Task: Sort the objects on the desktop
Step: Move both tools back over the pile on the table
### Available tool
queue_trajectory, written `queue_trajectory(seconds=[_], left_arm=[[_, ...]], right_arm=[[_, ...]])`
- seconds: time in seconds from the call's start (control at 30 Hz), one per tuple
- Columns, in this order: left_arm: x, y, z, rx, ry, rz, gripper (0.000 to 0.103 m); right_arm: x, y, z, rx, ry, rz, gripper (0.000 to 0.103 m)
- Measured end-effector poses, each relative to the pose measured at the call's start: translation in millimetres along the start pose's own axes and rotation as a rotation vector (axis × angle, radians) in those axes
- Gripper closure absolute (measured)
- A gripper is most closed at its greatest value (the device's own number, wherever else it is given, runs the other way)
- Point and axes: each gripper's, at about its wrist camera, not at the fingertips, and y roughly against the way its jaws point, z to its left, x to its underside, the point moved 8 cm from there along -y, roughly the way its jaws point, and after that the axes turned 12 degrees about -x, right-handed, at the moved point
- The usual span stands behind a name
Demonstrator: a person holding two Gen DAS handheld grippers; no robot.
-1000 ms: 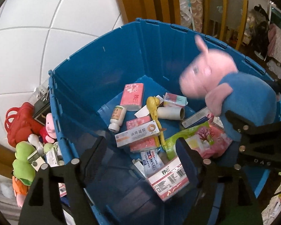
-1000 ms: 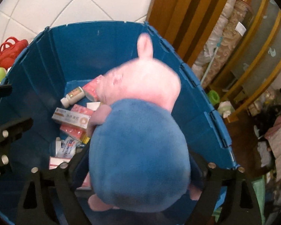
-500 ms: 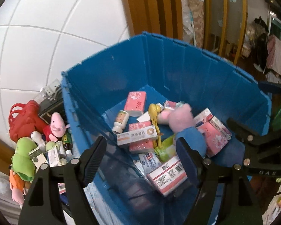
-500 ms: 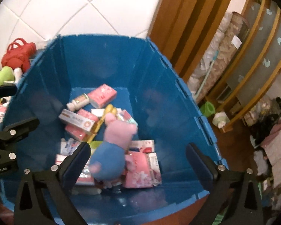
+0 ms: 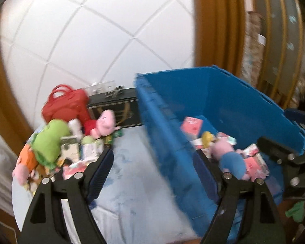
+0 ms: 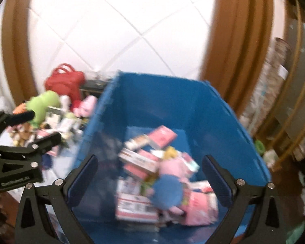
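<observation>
A pig plush with a blue body (image 5: 231,160) (image 6: 168,189) lies inside the blue bin (image 5: 223,97) (image 6: 152,97), on top of pink packs and medicine boxes. My right gripper (image 6: 150,160) hangs open and wide above the bin with nothing between its fingers. My left gripper (image 5: 152,158) straddles the bin's left wall above the table, its jaws opening and empty. On the table to the left sits a pile with a green plush (image 5: 48,142), a pink pig plush in red (image 5: 103,124) and several small boxes. Both views are blurred.
A red bag (image 5: 67,103) and a black case (image 5: 116,107) stand behind the pile against the white tiled wall. A light blue cloth (image 5: 132,162) covers the table between pile and bin. Wooden frames and shelves rise to the right.
The right gripper has let go of the blue-bodied pig plush, which dropped into the bin. Both grippers have pulled back and up; the left view has swung left toward the table pile.
</observation>
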Motion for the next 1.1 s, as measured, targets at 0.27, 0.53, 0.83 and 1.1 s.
queue_trajectory(seconds=[0.27,0.53,0.83,1.1], left_arm=[[45.9,-34.6,123.5,-0.129,0.11,0.033,0.023],[115.6,-101.9,270.5,-0.26,0.205,0.177,0.023],[198.5,-189.2,357.9,-0.312,0.235,0.368,0.023],[253.9,-270.4,350.0,-0.273,0.313,0.532,0.024]], right_arm=[[-18.0,-35.0,99.2,-0.152,0.024,-0.039,0.0],[-23.1,-86.3,188.2,-0.259,0.01,-0.014,0.0],[19.2,-228.5,232.8,-0.229,-0.101,0.185,0.0],[66.2,-299.9,241.8,-0.277,-0.067,0.387,0.0]])
